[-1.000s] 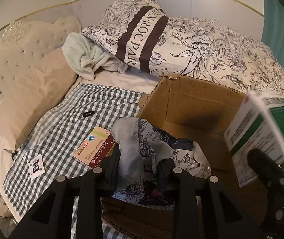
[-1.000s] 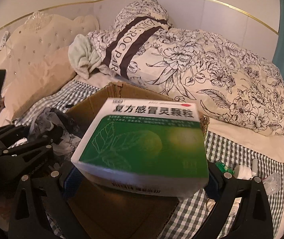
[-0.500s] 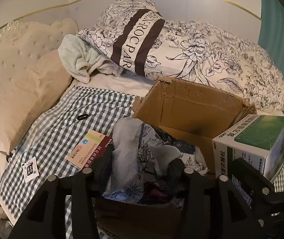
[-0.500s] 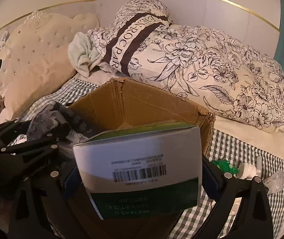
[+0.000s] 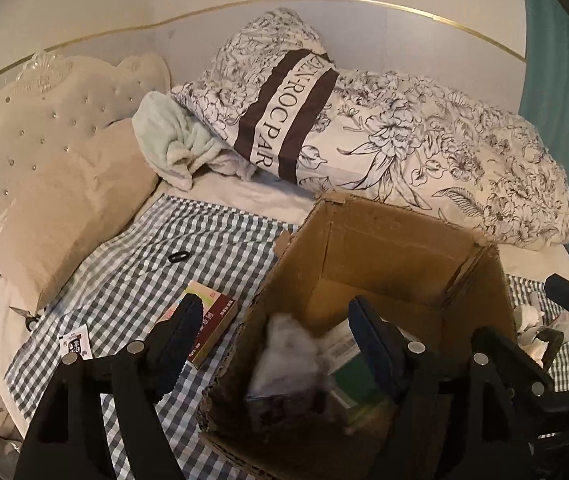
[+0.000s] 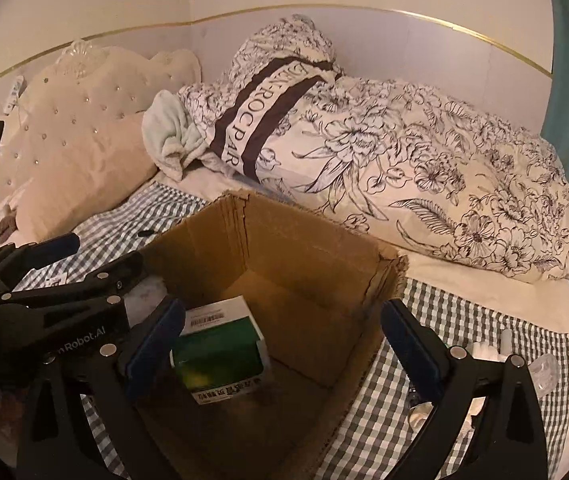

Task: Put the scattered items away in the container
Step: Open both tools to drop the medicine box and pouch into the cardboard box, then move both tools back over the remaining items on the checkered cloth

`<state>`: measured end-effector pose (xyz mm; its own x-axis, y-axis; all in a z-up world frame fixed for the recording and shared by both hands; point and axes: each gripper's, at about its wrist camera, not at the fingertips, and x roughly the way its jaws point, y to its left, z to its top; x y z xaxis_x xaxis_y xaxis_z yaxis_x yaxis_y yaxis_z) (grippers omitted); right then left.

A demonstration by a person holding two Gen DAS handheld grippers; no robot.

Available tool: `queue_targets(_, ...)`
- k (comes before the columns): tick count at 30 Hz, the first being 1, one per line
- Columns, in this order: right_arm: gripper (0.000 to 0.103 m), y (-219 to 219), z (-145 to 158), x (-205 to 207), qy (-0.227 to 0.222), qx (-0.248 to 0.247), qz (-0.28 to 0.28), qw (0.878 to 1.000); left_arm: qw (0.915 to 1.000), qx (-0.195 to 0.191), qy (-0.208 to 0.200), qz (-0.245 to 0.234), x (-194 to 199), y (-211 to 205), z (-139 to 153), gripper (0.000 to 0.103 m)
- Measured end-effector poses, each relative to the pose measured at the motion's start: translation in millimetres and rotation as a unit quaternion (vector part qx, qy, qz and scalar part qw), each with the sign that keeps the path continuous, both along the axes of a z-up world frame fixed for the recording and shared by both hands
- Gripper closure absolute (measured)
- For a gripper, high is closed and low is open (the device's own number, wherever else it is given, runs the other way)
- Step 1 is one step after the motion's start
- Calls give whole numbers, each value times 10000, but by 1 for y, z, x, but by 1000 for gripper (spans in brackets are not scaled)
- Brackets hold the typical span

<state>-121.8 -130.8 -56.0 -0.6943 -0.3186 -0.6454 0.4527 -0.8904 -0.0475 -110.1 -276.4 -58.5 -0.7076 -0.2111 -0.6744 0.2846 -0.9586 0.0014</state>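
Note:
An open cardboard box [image 5: 396, 236] stands on the checked sheet. My left gripper [image 5: 275, 330] hangs over its near left corner with its jaws opening. Below them a floral cloth [image 5: 288, 356] shows blurred inside the box, free of the pads. My right gripper [image 6: 284, 344] is open over the box [image 6: 304, 248]. A green and white medicine box [image 6: 220, 352] lies on the box floor, beside the left finger and not held. On the sheet left of the box lie a red and cream packet [image 5: 214, 318], a black hair ring [image 5: 178, 257] and a small card [image 5: 76, 346].
A floral duvet [image 5: 424, 148] and a beige pillow [image 5: 72, 208] close off the far side and the left. Right of the box, white tissue [image 6: 480, 350] and clear plastic [image 6: 544, 368] lie on the sheet. The left gripper [image 6: 64, 280] crowds the box's left side.
The left jaws spread and the floral cloth dropped out of them into the box. The right gripper let go of the green medicine box, which now lies in the box. Both grippers rose a little.

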Motion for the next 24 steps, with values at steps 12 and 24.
queue_targets(12,4,38,26,15,223,-158,-286,9992,9994,-186,285,-11,13,20,30,7)
queue_targets(24,0,97,60,35,529,-311,-794,9950,9977,-388,536,-172,25,61,62,0)
